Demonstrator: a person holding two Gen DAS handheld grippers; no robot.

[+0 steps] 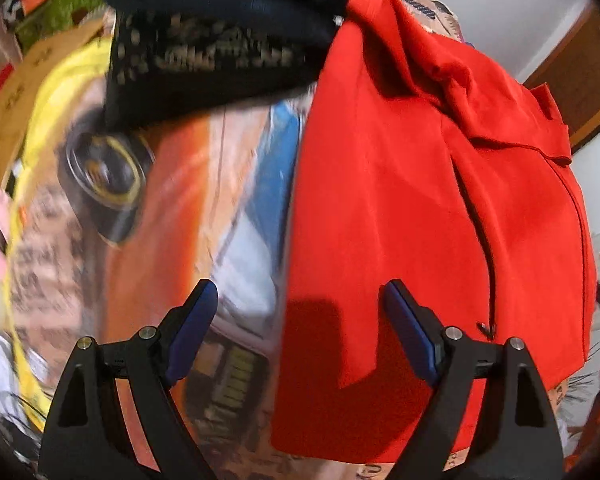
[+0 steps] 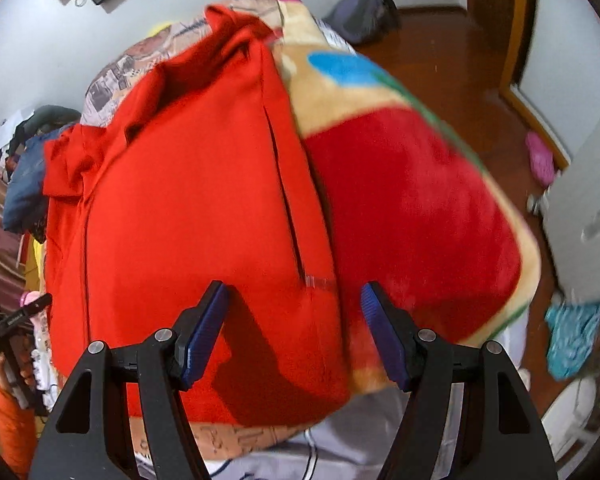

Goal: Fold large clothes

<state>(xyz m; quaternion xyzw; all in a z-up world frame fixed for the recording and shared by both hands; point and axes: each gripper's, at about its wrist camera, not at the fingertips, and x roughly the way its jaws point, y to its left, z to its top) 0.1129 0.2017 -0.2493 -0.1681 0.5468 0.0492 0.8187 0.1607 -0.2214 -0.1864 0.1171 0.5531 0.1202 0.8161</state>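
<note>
Red garment [image 1: 400,208], large, spread flat over a bed, filling the right half of the left wrist view and the centre-left of the right wrist view [image 2: 180,208]. Bunched and creased at its far end toward the top of both frames, smooth lower down, with a long dark seam or slit running down its length and a small dark zip pull near the lower right in the left wrist view.

Printed bedcover [image 1: 172,208] underneath, showing orange, blue, yellow and a dark round motif, blurred, across the left half of the left wrist view. Plush blanket [image 2: 412,216] in beige with a big red patch and a blue spot, lying just beside the garment along its right edge, centre-right of the right wrist view. Dark folded clothes [image 1: 220,32] piled at the upper left of the left wrist view, touching the garment's top corner. Brown wooden floor [image 2: 452,64] and pale walls at the upper right of the right wrist view, with a dark bag [image 2: 360,8] at the top, a turquoise cloth [image 2: 572,336] at the lower right and a pink item [image 2: 540,160] at the right edge.

Left gripper [image 1: 300,328] at bottom centre, jaws wide apart over the garment's near left edge, nothing between the pads. Right gripper [image 2: 296,332] likewise parted, hovering over the garment's near right corner, gripping nothing.
</note>
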